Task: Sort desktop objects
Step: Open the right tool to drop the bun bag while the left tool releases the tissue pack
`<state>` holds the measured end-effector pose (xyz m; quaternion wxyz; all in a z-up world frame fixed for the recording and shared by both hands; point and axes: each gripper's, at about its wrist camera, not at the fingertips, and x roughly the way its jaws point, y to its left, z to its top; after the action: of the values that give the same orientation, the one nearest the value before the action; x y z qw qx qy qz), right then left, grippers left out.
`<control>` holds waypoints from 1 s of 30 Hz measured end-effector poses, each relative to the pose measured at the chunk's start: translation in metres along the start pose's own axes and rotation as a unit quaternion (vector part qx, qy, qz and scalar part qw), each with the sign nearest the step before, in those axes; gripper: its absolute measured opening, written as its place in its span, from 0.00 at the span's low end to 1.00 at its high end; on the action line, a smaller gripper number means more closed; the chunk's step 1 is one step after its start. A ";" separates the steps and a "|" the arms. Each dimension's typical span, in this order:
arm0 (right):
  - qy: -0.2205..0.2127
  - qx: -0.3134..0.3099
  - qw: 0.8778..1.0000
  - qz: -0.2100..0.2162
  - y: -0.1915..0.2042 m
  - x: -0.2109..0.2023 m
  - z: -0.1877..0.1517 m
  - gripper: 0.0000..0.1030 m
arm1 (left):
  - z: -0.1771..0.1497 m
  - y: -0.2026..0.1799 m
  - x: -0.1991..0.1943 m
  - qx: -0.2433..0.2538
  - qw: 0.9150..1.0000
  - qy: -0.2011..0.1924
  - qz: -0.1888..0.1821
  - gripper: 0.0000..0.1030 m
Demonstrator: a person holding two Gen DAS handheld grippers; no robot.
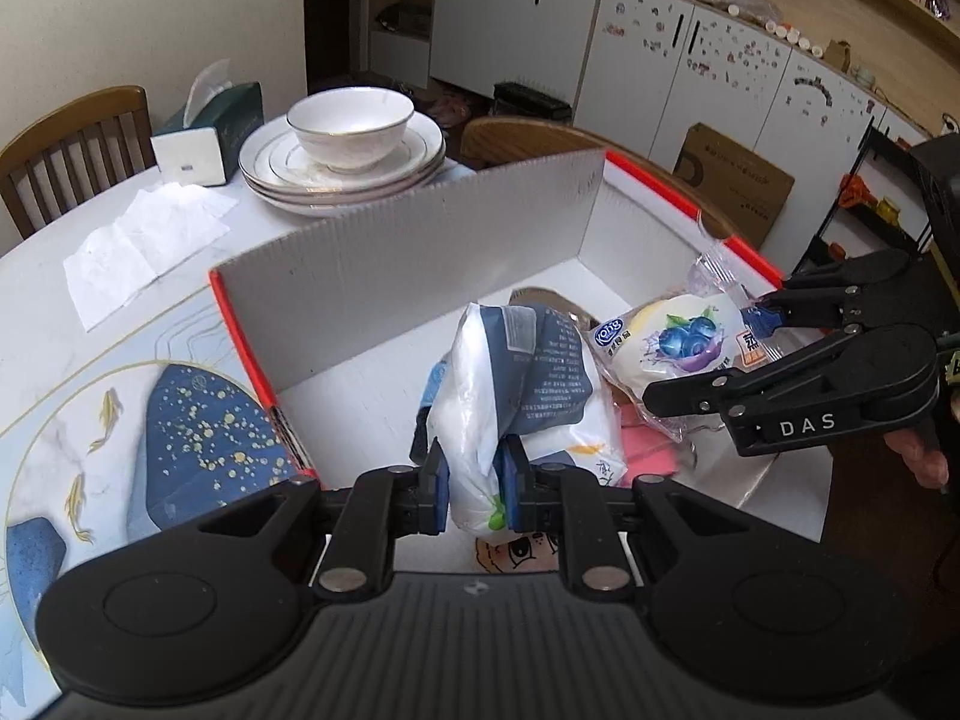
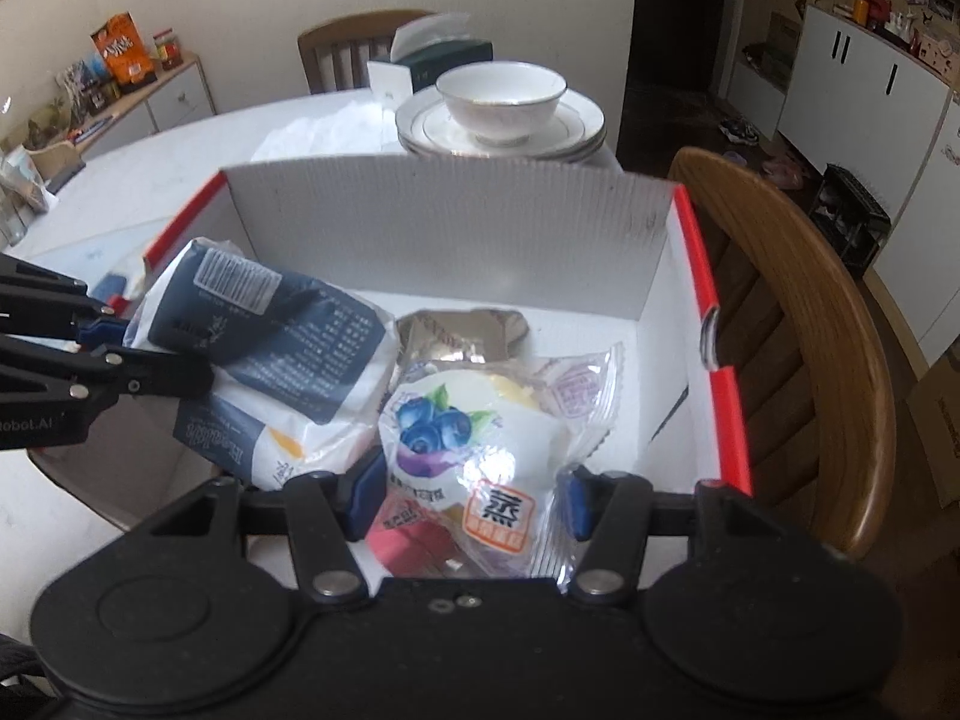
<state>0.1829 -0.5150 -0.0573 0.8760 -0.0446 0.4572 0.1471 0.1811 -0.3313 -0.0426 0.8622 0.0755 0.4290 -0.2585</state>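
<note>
A white box with red edges stands on the table. My left gripper is shut on a white-and-navy snack bag held over the box. My right gripper is open, its jaws wide apart around a blueberry bun packet that rests in the box. A silver foil pack and a pink item lie under them in the box.
Stacked plates with a bowl, a tissue box and loose tissues sit behind the box. A wooden chair stands at the box's right. A patterned mat lies left of the box.
</note>
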 end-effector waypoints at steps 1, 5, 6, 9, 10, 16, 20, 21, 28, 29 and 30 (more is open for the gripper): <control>0.001 -0.001 1.000 -0.001 0.000 0.001 0.000 0.55 | -0.001 -0.001 0.001 0.002 1.000 0.003 0.000 0.15; 0.002 -0.001 1.000 -0.002 -0.004 0.001 -0.002 0.57 | -0.002 -0.004 0.003 0.009 1.000 0.007 0.000 0.15; 0.002 -0.001 1.000 -0.001 -0.004 0.000 -0.003 0.58 | -0.003 -0.005 0.003 0.009 1.000 0.007 0.001 0.15; -0.003 -0.007 1.000 0.001 -0.005 -0.004 -0.004 0.61 | -0.003 -0.004 0.002 0.006 1.000 0.004 -0.001 0.17; -0.006 -0.009 1.000 0.001 -0.004 -0.005 -0.004 0.64 | -0.003 -0.005 0.001 0.007 1.000 0.003 0.001 0.18; -0.029 -0.006 1.000 0.005 -0.008 -0.022 -0.003 0.74 | -0.004 -0.008 -0.009 0.012 1.000 -0.003 0.016 0.26; -0.044 -0.004 0.999 0.013 -0.009 -0.035 -0.004 0.80 | -0.007 -0.012 -0.022 0.017 0.999 -0.017 0.032 0.50; -0.046 -0.003 0.999 0.016 -0.009 -0.038 -0.004 0.81 | -0.008 -0.013 -0.027 0.018 0.999 -0.025 0.035 0.63; -0.063 0.003 0.997 0.039 0.000 -0.062 -0.007 0.83 | -0.013 -0.019 -0.059 0.011 0.997 -0.060 0.044 0.67; -0.067 0.002 0.997 0.043 0.003 -0.066 -0.007 0.83 | -0.015 -0.020 -0.063 0.011 0.997 -0.063 0.048 0.68; -0.072 0.000 0.996 0.046 0.005 -0.070 -0.008 0.83 | -0.016 -0.021 -0.067 0.010 0.996 -0.068 0.052 0.68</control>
<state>0.1375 -0.5270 -0.0041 0.8988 -0.0127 0.3949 0.1899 0.1258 -0.3179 0.0016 0.9008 0.0883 0.3625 -0.2222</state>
